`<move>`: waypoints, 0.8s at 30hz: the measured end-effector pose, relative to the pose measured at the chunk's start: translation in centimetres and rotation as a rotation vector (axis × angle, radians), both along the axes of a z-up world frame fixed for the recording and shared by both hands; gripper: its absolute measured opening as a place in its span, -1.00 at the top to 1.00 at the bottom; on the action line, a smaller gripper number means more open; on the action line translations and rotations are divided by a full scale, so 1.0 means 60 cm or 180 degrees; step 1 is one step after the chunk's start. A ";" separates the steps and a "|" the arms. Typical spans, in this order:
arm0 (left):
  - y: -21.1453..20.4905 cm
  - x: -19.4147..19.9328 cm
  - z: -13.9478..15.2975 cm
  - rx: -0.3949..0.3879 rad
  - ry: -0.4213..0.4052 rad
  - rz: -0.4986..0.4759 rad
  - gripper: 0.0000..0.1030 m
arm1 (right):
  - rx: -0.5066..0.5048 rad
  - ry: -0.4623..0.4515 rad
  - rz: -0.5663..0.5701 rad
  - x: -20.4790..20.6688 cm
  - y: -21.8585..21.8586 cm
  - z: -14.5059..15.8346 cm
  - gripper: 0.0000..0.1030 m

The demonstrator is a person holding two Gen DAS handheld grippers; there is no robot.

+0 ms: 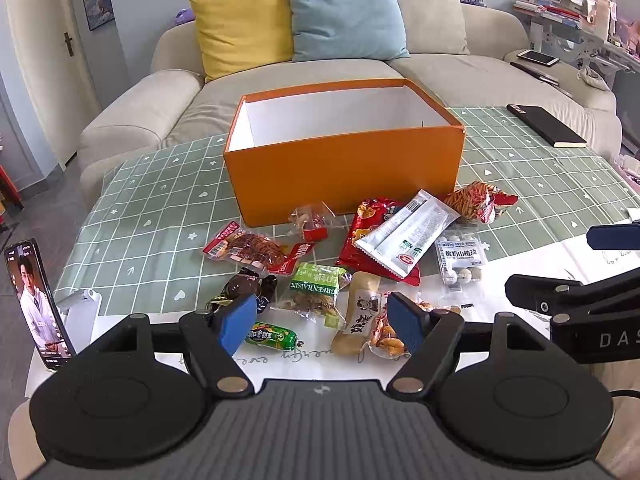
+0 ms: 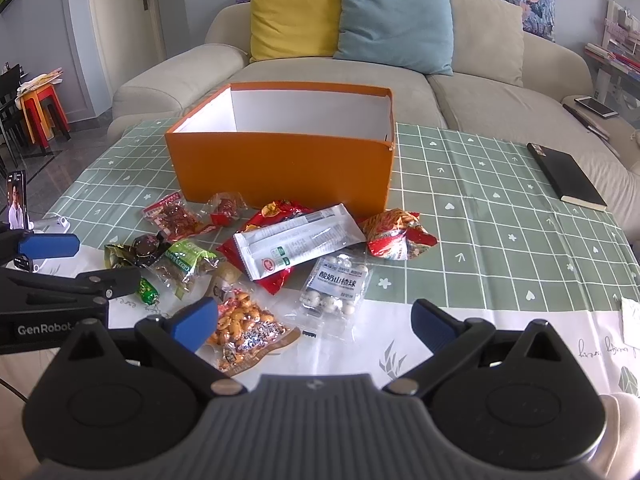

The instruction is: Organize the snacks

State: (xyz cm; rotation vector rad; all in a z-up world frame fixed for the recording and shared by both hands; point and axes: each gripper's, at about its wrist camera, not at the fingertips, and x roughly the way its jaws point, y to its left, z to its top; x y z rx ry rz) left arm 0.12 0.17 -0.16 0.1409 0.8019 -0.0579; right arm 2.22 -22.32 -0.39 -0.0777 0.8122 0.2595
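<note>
hovering apart: left gripper point(image 1: 322, 322), right gripper point(image 2: 316, 322), both open-jawed, before orange box point(image 1: 344, 168).

orange box point(image 1: 344, 168): open-topped | snack pile point(image 1: 360, 256): crowds its near wall | cloth right point(image 2: 500, 240): bare

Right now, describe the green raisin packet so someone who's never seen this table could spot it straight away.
Start at the orange box on the checked tablecloth; the snack pile lies in front of it. The green raisin packet sits near the pile's front, between a dark foil-wrapped sweet and a tan packet. It alone has a light green top printed GREEN RAISIN.
</note>
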 end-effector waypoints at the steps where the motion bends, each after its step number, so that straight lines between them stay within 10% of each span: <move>1: 0.000 0.000 0.000 -0.0004 0.0002 -0.0002 -0.69 | 0.0002 0.0002 0.0003 0.000 0.000 0.000 -0.93; 10: 0.027 0.011 -0.015 -0.0256 0.0198 -0.0111 -0.20 | 0.0035 0.0019 0.0012 0.011 -0.009 -0.009 -0.90; 13: 0.043 0.021 -0.032 -0.0421 0.0352 -0.0080 0.11 | 0.0053 0.0095 0.0029 0.019 -0.010 -0.021 -0.52; 24: 0.091 0.032 -0.073 -0.0363 0.0550 0.0137 -0.36 | 0.0045 0.0239 0.0628 0.039 0.044 -0.079 -0.59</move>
